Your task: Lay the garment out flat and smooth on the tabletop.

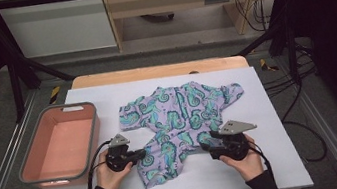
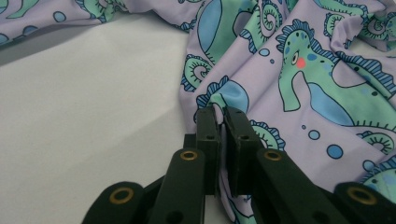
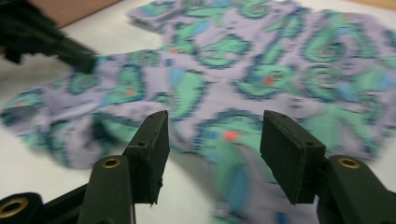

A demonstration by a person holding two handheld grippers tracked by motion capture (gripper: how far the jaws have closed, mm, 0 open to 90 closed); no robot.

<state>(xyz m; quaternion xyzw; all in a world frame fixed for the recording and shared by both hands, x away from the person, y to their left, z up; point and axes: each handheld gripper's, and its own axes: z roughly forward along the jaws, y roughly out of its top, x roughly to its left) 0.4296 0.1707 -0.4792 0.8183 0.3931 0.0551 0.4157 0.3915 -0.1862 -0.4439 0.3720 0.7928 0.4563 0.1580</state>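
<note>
A lilac garment [image 1: 184,115] printed with green and blue seahorses lies spread on the white sheet [image 1: 271,155]. My left gripper [image 1: 144,153] is at the garment's near left edge, and its jaws [image 2: 222,114] are shut on a fold of the fabric [image 2: 303,84]. My right gripper [image 1: 206,142] sits at the garment's near right side. In the right gripper view it [image 3: 217,119] stands open just above the cloth [image 3: 233,56], with nothing pressed between the pads. The left gripper [image 3: 86,60] also appears in that view, far off at the upper left, pinching the hem.
A pink bin with a grey rim [image 1: 65,108] stands empty on the sheet's left side. The wooden table edge [image 1: 153,71] runs behind the sheet. Black frame posts and cables lie on the floor to either side.
</note>
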